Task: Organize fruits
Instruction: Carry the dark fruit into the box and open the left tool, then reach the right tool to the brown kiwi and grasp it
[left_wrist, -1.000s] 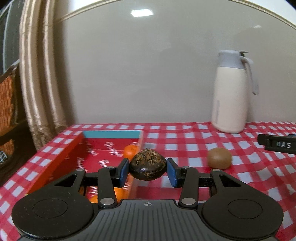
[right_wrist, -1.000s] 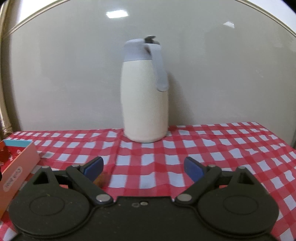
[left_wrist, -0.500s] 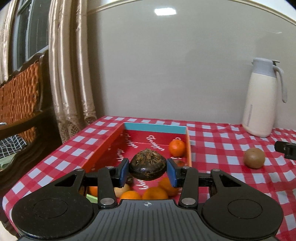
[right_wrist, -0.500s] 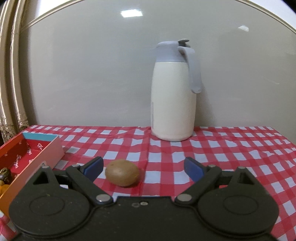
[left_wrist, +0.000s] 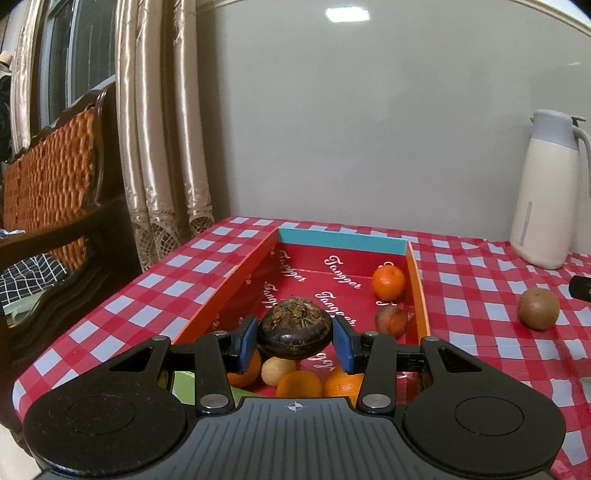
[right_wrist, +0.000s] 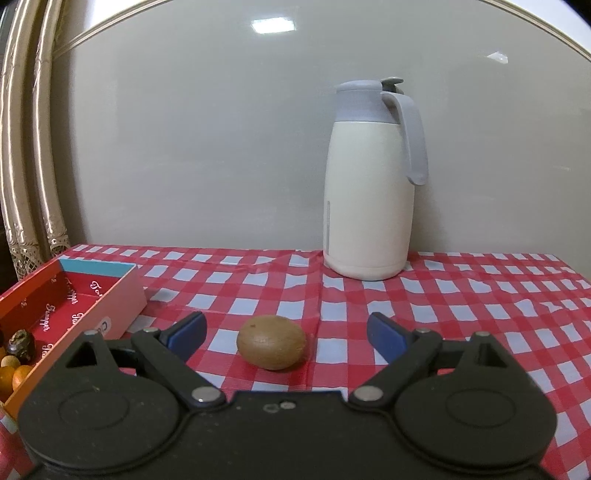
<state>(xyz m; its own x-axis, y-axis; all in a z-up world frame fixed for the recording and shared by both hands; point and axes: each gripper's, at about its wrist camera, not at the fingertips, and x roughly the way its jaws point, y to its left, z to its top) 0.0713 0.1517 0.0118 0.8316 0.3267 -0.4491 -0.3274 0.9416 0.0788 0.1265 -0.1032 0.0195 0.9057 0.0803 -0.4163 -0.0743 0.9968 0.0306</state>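
The left gripper (left_wrist: 294, 339) has its blue fingers (left_wrist: 247, 343) pressed on both sides of a dark, rough-topped fruit (left_wrist: 294, 331), possibly a mangosteen, held above the near end of the red box (left_wrist: 341, 239). Below the fruit in the box lie several oranges (left_wrist: 299, 384) and a pale round fruit (left_wrist: 277, 370); another orange (left_wrist: 388, 282) sits near the box's far right corner. Right of the box, a kiwi (right_wrist: 271, 347) rests on the checked desk (right_wrist: 480, 295), between the right gripper's (right_wrist: 286, 334) wide-spread, empty fingers (right_wrist: 186, 330) without touching them. A white jug (right_wrist: 371, 184) stands beyond the kiwi.
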